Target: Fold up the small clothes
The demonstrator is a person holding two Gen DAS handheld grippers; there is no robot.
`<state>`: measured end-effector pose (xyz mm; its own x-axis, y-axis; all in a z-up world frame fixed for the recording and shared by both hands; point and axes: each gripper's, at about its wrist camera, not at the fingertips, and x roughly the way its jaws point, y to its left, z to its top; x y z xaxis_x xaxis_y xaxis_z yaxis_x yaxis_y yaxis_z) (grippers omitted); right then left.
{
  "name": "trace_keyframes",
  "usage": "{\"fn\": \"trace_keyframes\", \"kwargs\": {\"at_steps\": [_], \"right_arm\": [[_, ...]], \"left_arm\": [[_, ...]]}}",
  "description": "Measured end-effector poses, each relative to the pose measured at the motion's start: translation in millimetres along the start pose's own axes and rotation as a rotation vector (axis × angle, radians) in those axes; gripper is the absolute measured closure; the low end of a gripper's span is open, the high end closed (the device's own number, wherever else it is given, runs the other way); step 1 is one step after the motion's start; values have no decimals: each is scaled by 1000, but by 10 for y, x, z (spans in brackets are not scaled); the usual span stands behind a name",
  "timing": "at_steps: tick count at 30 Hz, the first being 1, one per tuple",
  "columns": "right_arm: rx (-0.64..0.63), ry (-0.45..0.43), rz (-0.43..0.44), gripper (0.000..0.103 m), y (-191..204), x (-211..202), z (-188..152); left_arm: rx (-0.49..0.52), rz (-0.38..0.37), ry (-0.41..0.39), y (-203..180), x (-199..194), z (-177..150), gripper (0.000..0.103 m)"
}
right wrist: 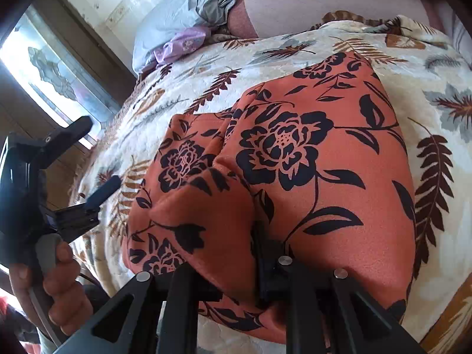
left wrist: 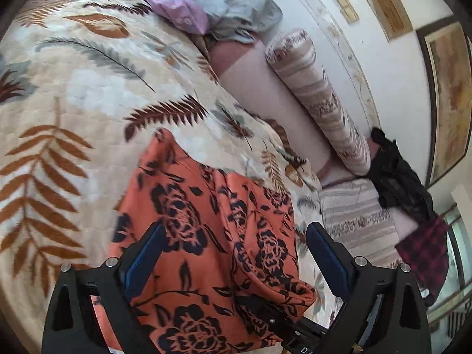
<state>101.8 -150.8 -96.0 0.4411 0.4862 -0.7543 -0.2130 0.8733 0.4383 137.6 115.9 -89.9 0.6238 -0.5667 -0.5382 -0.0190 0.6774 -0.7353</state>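
An orange garment with black flowers (left wrist: 212, 236) lies on the leaf-print blanket (left wrist: 73, 103). My left gripper (left wrist: 236, 244) is open, its blue-padded fingers (left wrist: 327, 253) spread either side of the cloth, just above it. In the right wrist view the same garment (right wrist: 295, 153) lies folded over in layers. My right gripper (right wrist: 230, 253) has its jaws close together with a fold of the cloth bunched between them; the fingertips are hidden under the fabric. The left gripper (right wrist: 97, 165) shows at the left, held in a hand.
A striped bolster (left wrist: 321, 100) and striped pillow (left wrist: 357, 218) lie near the wall. Black and plaid clothes (left wrist: 407, 194) are piled at the right. Grey and lilac clothes (left wrist: 206, 8) lie at the bed's far end. A window (right wrist: 44, 79) is at the left.
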Motion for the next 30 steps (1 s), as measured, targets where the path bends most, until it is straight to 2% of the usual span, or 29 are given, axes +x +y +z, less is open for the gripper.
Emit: {"fn": "trace_keyframes", "kwargs": {"at_steps": [3, 7, 8, 9, 10, 11, 12, 13, 15, 18, 20, 23, 26, 27, 28, 30], "right_arm": [[-12, -51, 19, 86, 29, -148, -2], [-101, -84, -11, 86, 261, -190, -18], [-113, -88, -16, 86, 281, -188, -29], [-123, -90, -19, 86, 299, -176, -38], [-132, -91, -21, 86, 307, -175, -58], [-142, -92, -24, 86, 315, -187, -91], [-154, -93, -30, 86, 317, -203, -104], [-166, -96, -37, 86, 341, -214, -123], [-195, -109, -40, 87, 411, -290, -87], [-249, -137, -28, 86, 624, -373, -46], [-286, -145, -6, 86, 814, -366, -52], [-341, -117, 4, 86, 1109, -131, -106], [-330, 3, 13, 86, 1188, 393, -195], [-326, 45, 7, 86, 1189, 540, -245], [-322, 57, 4, 86, 1193, 604, -289], [-330, 37, 2, 86, 1222, 535, -316]], "left_arm": [[12, 28, 153, -125, 455, 104, 8], [0, 47, 297, -200, 920, 205, 9], [14, 70, 336, -224, 1038, 213, 19], [26, 82, 373, -246, 1136, 201, 33], [26, 75, 408, -251, 1218, 175, 39], [11, 61, 435, -232, 1289, 163, 58], [0, 63, 443, -213, 1324, 163, 80], [12, 66, 428, -221, 1307, 176, 83], [79, 25, 372, -329, 1151, 212, 86], [270, -16, 272, -581, 738, 302, 86], [338, -42, 227, -586, 469, 401, 86], [326, -32, 238, -234, 373, 551, 86], [221, 96, 335, 374, 688, 579, 86], [180, 95, 358, 550, 744, 553, 86], [156, 47, 340, 618, 697, 554, 86], [192, 37, 305, 508, 566, 565, 86]]}}
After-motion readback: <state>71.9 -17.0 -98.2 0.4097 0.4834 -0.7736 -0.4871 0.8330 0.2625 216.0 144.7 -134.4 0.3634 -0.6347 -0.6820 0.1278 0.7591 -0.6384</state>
